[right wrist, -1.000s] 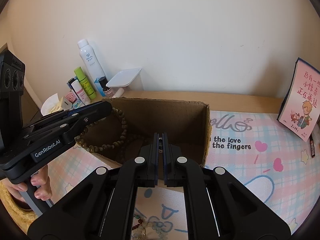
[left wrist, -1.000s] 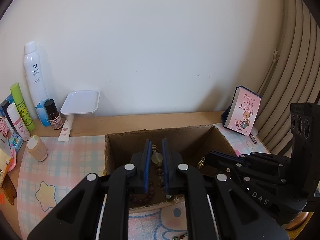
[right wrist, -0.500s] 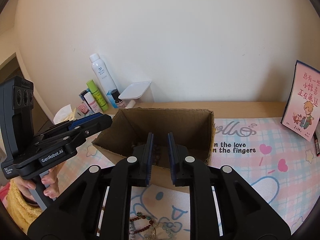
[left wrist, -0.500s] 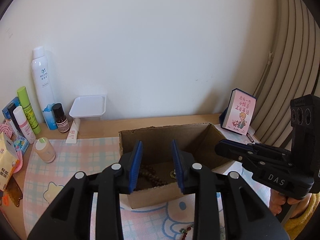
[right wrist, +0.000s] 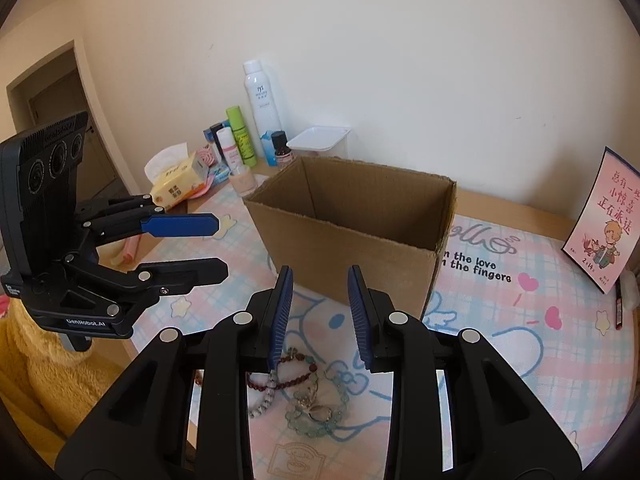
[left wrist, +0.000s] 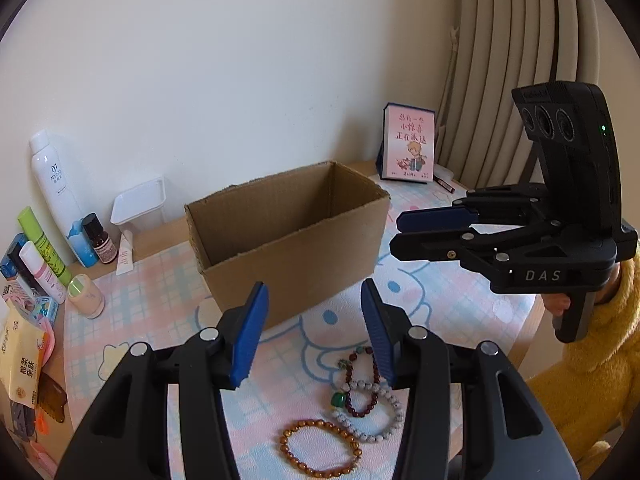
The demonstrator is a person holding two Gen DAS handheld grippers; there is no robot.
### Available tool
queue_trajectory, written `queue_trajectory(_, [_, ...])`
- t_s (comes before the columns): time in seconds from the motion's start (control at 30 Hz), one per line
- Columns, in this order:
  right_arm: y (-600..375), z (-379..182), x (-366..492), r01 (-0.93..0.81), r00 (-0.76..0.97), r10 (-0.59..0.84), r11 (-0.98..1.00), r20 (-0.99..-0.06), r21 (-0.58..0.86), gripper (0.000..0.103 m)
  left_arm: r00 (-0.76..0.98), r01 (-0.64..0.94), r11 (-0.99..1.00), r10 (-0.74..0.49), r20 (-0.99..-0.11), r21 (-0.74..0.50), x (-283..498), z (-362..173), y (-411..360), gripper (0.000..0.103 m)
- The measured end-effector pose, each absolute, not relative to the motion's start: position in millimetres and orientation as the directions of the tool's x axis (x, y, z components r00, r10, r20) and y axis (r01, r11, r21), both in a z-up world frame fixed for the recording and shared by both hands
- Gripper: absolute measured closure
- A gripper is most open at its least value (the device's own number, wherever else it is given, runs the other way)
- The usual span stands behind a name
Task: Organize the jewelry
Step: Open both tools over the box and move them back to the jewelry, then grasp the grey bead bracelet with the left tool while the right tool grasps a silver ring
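Now both grippers withdrawn from box (left wrist: 288, 236), empty.

We see a plain cream wall (left wrist: 240, 80) straight ahead, evenly lit by soft daylight and bare of any decoration. To the right, ribbed beige curtain folds (left wrist: 500, 60) hang from the top of the view down to bench level. The bench (left wrist: 160, 236) itself is light wood, showing as a strip along the wall, and most of its top is covered by a pastel checked mat (right wrist: 520, 320) with cartoon prints and hearts. Far to our left, in the right wrist view, a dim doorway (right wrist: 60, 92) opens in the side wall.
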State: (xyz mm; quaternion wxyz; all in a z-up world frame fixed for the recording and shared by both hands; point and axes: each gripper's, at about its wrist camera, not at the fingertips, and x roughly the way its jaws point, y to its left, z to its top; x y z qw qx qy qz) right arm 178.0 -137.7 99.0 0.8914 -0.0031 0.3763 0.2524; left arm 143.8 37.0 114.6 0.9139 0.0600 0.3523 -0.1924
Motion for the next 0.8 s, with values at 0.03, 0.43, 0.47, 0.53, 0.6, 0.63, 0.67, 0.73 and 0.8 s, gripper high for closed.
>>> queue_trajectory(0.03, [-137, 95, 176, -0.458, 0.581, 0.439, 0.872, -0.686, 0.170, 0.075, 0.665, 0.403, 0.915, -0.313, -0.678, -0.027, 142, 111, 36, 0.055])
queue_trajectory(0.43, [-139, 48, 159, -0.532, 0.442, 0.388, 0.839, -0.809, 0.112, 0.075, 0.492, 0.487, 0.871, -0.338, -0.803, -0.068, 145, 49, 38, 0.055])
queue_trajectory(0.47, [-138, 46, 157, -0.542, 0.426, 0.388, 0.833, -0.817, 0.112, 0.075, 0.485, 0.493, 0.868, -0.333, -0.809, -0.063, 145, 45, 38, 0.055])
queue_trajectory(0.53, [-136, 39, 154, -0.563, 0.396, 0.378, 0.820, -0.837, 0.104, 0.075, 0.463, 0.507, 0.859, -0.337, -0.820, -0.066, 145, 37, 37, 0.055])
queue_trajectory(0.6, [-132, 33, 149, -0.580, 0.377, 0.357, 0.811, -0.854, 0.083, 0.075, 0.447, 0.521, 0.851, -0.332, -0.831, -0.059, 144, 31, 33, 0.055])
queue_trajectory(0.63, [-131, 30, 148, -0.586, 0.368, 0.349, 0.807, -0.862, 0.076, 0.075, 0.447, 0.527, 0.848, -0.323, -0.834, -0.046, 143, 28, 31, 0.055])
queue_trajectory(0.67, [-130, 28, 147, -0.591, 0.360, 0.348, 0.803, -0.866, 0.077, 0.075, 0.450, 0.531, 0.847, -0.313, -0.837, -0.031, 142, 26, 29, 0.055])
queue_trajectory(0.73, [-128, 25, 146, -0.598, 0.347, 0.349, 0.797, -0.870, 0.080, 0.075, 0.444, 0.541, 0.841, -0.305, -0.842, -0.019, 141, 23, 25, 0.055])
queue_trajectory(0.8, [-128, 23, 146, -0.600, 0.341, 0.350, 0.796, -0.872, 0.085, 0.075, 0.431, 0.549, 0.835, -0.312, -0.847, -0.028, 141, 20, 24, 0.055])
